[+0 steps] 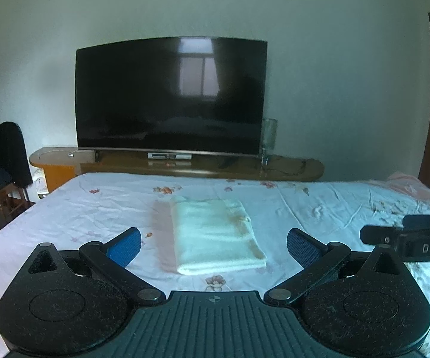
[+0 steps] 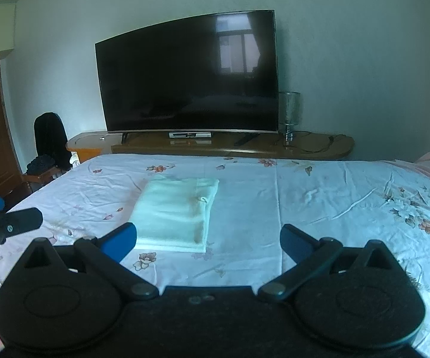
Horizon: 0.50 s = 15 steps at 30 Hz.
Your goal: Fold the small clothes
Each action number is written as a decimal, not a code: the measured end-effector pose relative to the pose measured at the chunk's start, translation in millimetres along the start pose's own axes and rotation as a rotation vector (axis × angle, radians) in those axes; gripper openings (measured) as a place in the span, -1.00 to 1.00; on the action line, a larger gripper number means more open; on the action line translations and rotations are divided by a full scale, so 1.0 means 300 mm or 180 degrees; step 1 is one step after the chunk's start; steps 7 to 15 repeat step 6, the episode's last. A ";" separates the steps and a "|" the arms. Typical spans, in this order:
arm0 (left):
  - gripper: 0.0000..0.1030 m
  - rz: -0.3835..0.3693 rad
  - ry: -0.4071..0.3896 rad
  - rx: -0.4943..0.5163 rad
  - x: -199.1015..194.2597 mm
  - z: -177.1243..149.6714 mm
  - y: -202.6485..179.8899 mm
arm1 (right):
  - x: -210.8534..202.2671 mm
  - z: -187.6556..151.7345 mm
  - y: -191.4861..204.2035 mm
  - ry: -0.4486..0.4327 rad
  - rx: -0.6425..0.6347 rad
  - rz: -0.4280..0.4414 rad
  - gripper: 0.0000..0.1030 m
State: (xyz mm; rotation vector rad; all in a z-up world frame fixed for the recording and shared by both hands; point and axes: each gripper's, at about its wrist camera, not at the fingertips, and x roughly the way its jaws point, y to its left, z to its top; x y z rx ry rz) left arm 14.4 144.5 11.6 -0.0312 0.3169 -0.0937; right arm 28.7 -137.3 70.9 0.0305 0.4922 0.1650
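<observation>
Neatly folded rect. cloth point(image 1: 215, 235), floral sheet point(image 1: 319, 208)

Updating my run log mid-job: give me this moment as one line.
left gripper: open, empty | right gripper: open, empty | cloth: folded, flat on bed | contact: none

A folded cloth point(image 1: 215, 234) lies on the bed point(image 1: 319, 208). Behind the bed, a television point(image 1: 170, 95) stands on a long cabinet point(image 1: 289, 170). A chair point(image 1: 7, 152) sits left.
</observation>
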 end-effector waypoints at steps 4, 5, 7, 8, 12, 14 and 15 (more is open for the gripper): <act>1.00 -0.0045 -0.0030 -0.0010 -0.003 0.006 0.013 | 0.001 0.005 0.001 0.0006 -0.0021 0.0009 0.99; 1.00 -0.0067 0.0004 -0.0032 0.001 0.006 0.013 | 0.001 0.006 0.001 0.0008 -0.0022 0.0008 0.99; 1.00 -0.0063 0.0027 -0.0068 0.002 0.004 0.013 | 0.001 0.006 0.001 0.0010 -0.0019 0.0010 0.99; 1.00 -0.0063 0.0027 -0.0068 0.002 0.004 0.013 | 0.001 0.006 0.001 0.0010 -0.0019 0.0010 0.99; 1.00 -0.0063 0.0027 -0.0068 0.002 0.004 0.013 | 0.001 0.006 0.001 0.0010 -0.0019 0.0010 0.99; 1.00 -0.0063 0.0027 -0.0068 0.002 0.004 0.013 | 0.001 0.006 0.001 0.0010 -0.0019 0.0010 0.99; 1.00 -0.0063 0.0027 -0.0068 0.002 0.004 0.013 | 0.001 0.006 0.001 0.0010 -0.0019 0.0010 0.99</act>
